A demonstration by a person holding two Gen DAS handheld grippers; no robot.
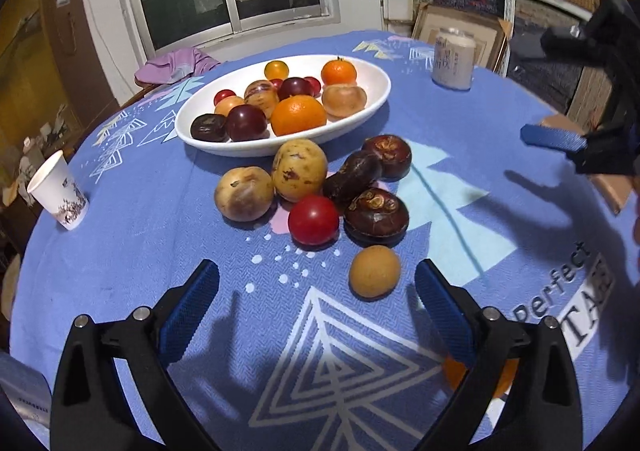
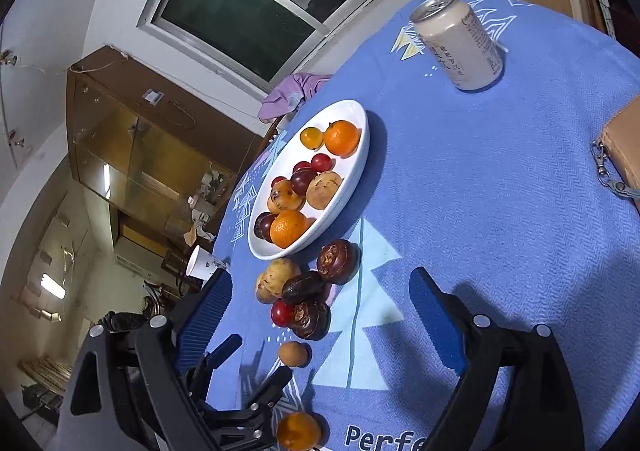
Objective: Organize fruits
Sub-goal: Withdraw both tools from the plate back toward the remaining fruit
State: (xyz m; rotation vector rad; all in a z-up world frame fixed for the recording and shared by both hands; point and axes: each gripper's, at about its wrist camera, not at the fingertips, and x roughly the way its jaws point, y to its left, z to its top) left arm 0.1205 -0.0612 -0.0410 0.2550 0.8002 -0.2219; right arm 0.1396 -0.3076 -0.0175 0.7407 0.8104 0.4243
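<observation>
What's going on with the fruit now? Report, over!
Left tongs open, empty. Right tongs open, empty. White dish part filled; small tan fruit loose just ahead of left tongs. Nothing blocking it.

A round table [image 1: 132, 251] covered by a blue patterned cloth carries a white oval dish [image 1: 372, 99] of fruit, a loose fruit cluster [image 1: 316, 187] just beside it, a small tan fruit [image 1: 374, 271], an orange [image 2: 298, 431] — plus a paper cup [image 1: 60, 191], a can [image 2: 460, 43] and a tan pouch [image 2: 624, 155].
</observation>
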